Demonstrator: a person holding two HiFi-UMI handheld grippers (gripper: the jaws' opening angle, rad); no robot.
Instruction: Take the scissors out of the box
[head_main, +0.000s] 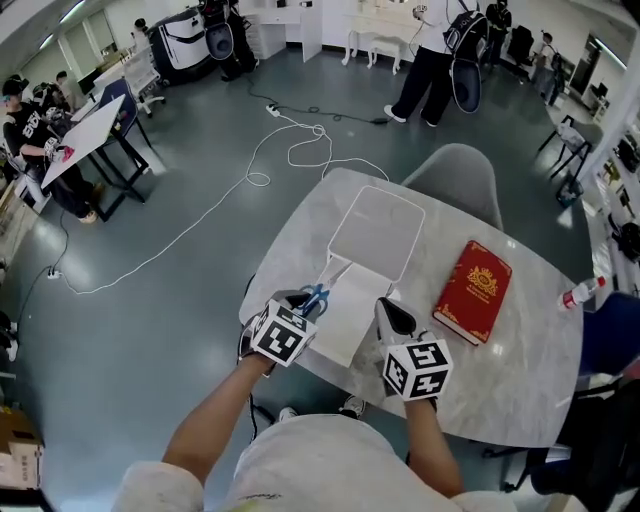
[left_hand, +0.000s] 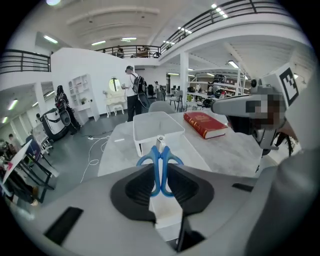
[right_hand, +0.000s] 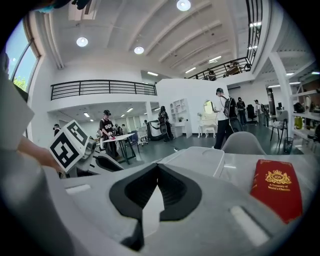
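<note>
left gripper (head_main: 303, 303) clamped on the blue handles of the scissors (left_hand: 161, 159) | scissors outside the box (head_main: 378, 228) — blades foreshortened, tip just before its near wall, contact unclear | head view: marker cube hides most of the scissors | right gripper (right_hand: 156, 170) pressed together, empty | book (head_main: 472, 291) right of box on table (head_main: 520, 370)

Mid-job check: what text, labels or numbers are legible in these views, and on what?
No text reads clearly.
Red hardcover book: gold crest with gold lettering beneath, too small to read.
Marker cubes on left gripper and right gripper: black square patterns, no words.
White plastic box, blue-handled scissors: no print visible.
</note>
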